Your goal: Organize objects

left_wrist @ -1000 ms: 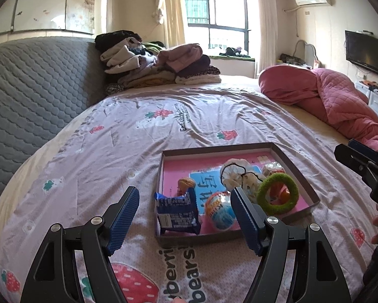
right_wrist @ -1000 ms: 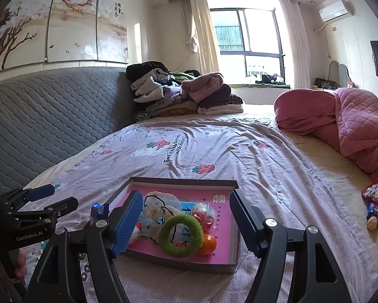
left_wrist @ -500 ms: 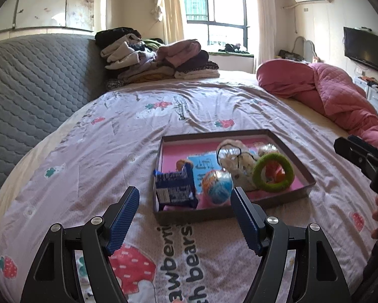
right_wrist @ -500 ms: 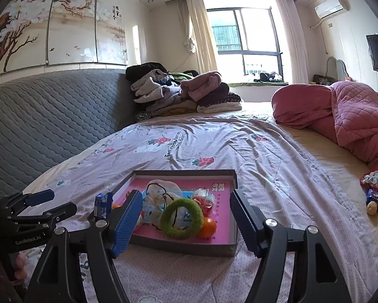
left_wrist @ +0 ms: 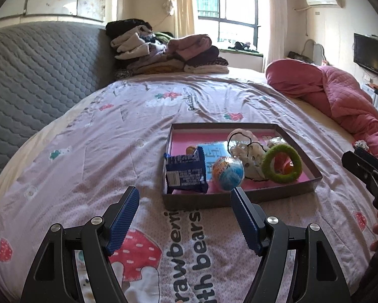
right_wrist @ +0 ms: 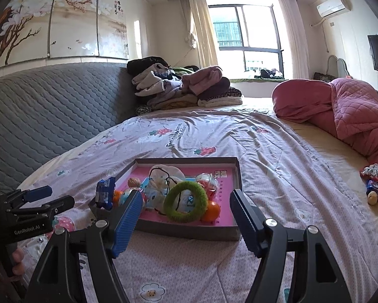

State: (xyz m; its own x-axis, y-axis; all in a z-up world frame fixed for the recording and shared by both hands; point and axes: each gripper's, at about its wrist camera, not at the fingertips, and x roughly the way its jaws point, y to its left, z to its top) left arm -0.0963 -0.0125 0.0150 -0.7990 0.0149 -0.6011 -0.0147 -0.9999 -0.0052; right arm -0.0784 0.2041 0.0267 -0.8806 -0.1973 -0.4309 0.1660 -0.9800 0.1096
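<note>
Both hand-held grippers have drawn back from the shallow tray (left_wrist: 242,198) on the bed (left_wrist: 113,136). In the left wrist view the tray now sits farther up the frame than a second ago, and more of the strawberry-print quilt lies between it and the fingertips. The left hand-held gripper (left_wrist: 185,209) is spread wide and holds nothing, its blue pads short of the tray's near wall. The right hand-held gripper (right_wrist: 185,208) is also wide apart and empty, hovering just in front of the tray, which has likewise receded in its view.

Inside the tray the contents lie as they did before: a blue snack packet (left_wrist: 186,173) leans against the near left corner, a round blue-and-orange ball (left_wrist: 228,170) rests beside it, a white pouch with a black cord (left_wrist: 244,146) sits in the middle, and a green fuzzy ring (left_wrist: 282,164) lies over an orange ball (right_wrist: 211,210) at the right. A few small wrapped items (right_wrist: 373,184) remain on the bare sheet near the pink quilt (right_wrist: 340,106), well apart from the tray.
</note>
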